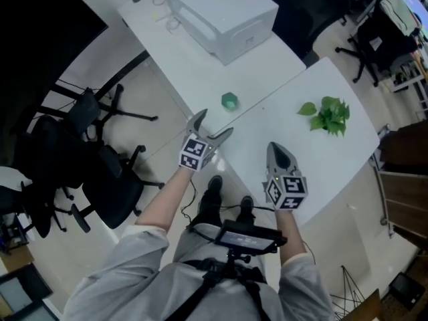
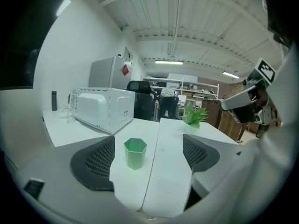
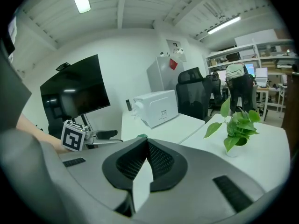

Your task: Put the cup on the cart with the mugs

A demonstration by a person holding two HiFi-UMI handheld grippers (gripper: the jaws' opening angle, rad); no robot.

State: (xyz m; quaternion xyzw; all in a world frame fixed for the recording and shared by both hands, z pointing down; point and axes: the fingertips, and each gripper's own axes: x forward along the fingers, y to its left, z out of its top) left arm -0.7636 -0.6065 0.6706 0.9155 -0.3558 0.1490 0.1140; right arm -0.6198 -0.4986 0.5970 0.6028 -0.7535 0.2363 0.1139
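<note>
A small green hexagonal cup stands upright on the white table, near its left edge. My left gripper hovers just short of the cup with its jaws wide apart and nothing between them. In the left gripper view the cup stands ahead between the two dark pads, slightly left of centre and untouched. My right gripper is over the table's near edge, to the right, with its jaws shut and empty. In the right gripper view its closed tips hide most of the cup. No cart or mugs are in view.
A white boxy appliance sits at the far end of the table and a small potted plant at the right. Black office chairs stand on the floor to the left. More desks and chairs fill the room behind.
</note>
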